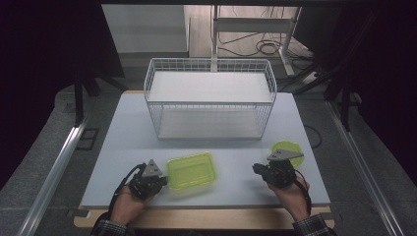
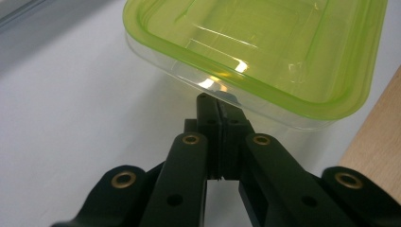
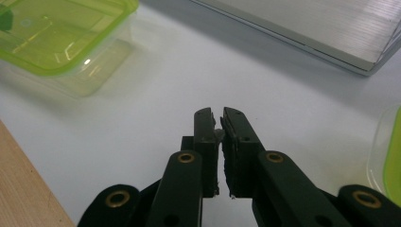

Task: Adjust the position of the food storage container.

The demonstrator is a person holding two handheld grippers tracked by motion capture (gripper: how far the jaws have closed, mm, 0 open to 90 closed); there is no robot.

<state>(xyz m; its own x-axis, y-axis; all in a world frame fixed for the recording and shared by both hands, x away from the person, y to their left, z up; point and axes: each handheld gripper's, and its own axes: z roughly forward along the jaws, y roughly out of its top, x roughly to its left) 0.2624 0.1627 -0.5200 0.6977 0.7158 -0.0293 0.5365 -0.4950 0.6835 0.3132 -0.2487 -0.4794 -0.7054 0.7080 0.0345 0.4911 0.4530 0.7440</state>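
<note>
**Left fingers pressed together right at the green container's edge**

The rectangular green container sits on the near half of the desk, a bit left of centre, long side running roughly across. It's a translucent tub with a bright green rim, and it lies flat on the surface.

The left gripper is right at its left end. In the left gripper view the fingers are pressed together, tips tucked just under the green rim against the clear wall of the tub. Can't tell for sure if they actually touch it. The left hand comes in low from the near edge, gripper lying nearly level and pointing right toward the tub.

The right gripper is well apart from the tub, over on the right side, pointing left. Its fingers are nearly closed on nothing, just a thin slit between them, over bare desk.

A smaller round green container sits just behind the right gripper. The white wire basket stands at the far middle. Between basket and tub there's a strip of open desk, and the wooden front edge is close behind both hands.
</note>
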